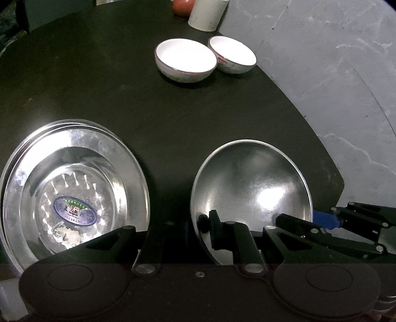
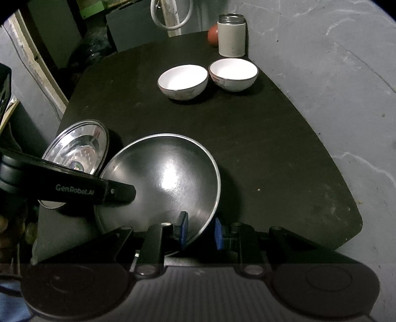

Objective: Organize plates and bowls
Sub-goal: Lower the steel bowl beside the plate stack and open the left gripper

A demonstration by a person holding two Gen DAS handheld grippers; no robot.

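Note:
A plain steel bowl (image 1: 250,193) (image 2: 160,188) is tilted at the near edge of the dark table (image 1: 148,119). My left gripper (image 1: 193,230) is shut on its near left rim, one finger inside the bowl. My right gripper (image 2: 200,230) is shut on its near right rim, blue pads either side; it shows in the left wrist view (image 1: 321,220). A stack of steel plates (image 1: 71,188) (image 2: 79,148) lies left of the bowl. Two white ceramic bowls (image 1: 185,59) (image 1: 232,54) sit side by side at the far side, also in the right wrist view (image 2: 183,80) (image 2: 234,73).
A white cylindrical canister (image 2: 231,36) (image 1: 208,13) and a red round fruit (image 2: 212,34) (image 1: 182,7) stand at the table's far edge. Grey floor (image 2: 334,86) lies beyond the table's right edge. A wall, a cable and dark clutter are at the far left.

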